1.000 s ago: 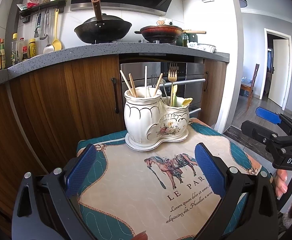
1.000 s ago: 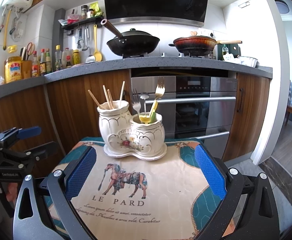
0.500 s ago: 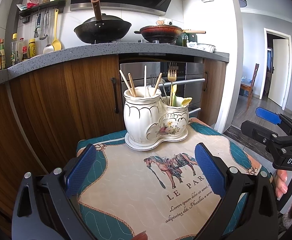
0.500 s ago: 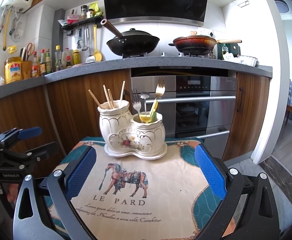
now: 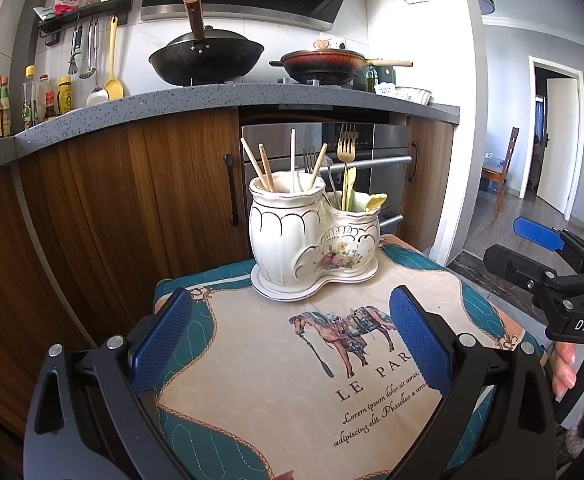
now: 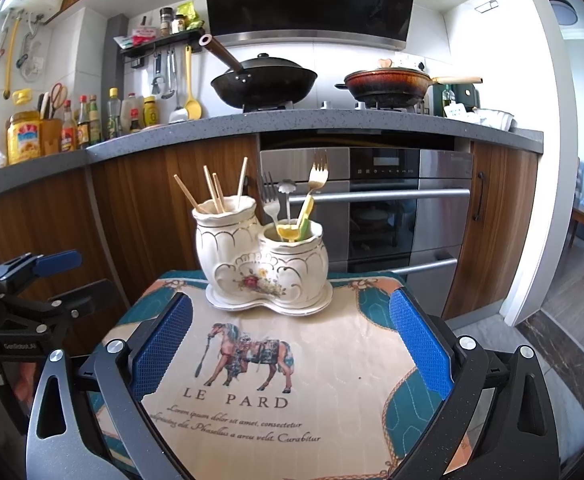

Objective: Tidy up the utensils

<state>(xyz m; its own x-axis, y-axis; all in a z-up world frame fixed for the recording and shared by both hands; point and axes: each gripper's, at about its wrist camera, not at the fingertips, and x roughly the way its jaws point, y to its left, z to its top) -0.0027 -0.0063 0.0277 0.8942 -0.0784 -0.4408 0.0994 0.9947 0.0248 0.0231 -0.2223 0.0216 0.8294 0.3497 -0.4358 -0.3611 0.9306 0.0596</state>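
The upper half of both views is filled by a kitchen counter [image 6: 227,120] with wooden cabinet fronts below it. A black wok [image 6: 265,80] and a reddish pan [image 6: 388,84] are seen on the hob at the top centre, and an oven [image 6: 392,208] is set into the cabinets right of centre in the right wrist view. Bottles [image 6: 87,120] are lined up along the counter at the left edge.

The lower half of each frame is taken up by a quilted cloth [image 6: 292,380] printed with a horse and the words "LE PARD", bordered in teal.

At the far edge of the cloth, in the middle of each frame, a white ceramic utensil holder [image 5: 312,240] with two joined pots is placed upright on its own saucer. Chopsticks [image 5: 267,164] are held in the taller left pot; a gold fork [image 5: 346,148], a darker fork [image 6: 268,194] and pale yellow-green handles are held in the shorter right pot.

The left gripper [image 5: 292,344] is seen at the bottom of its view with its blue pads wide apart, nothing between them. The right gripper [image 6: 292,344] is likewise held spread apart and empty above the near part of the cloth. Each gripper is visible at the edge of the other's view, gripped by a hand [image 5: 580,372].
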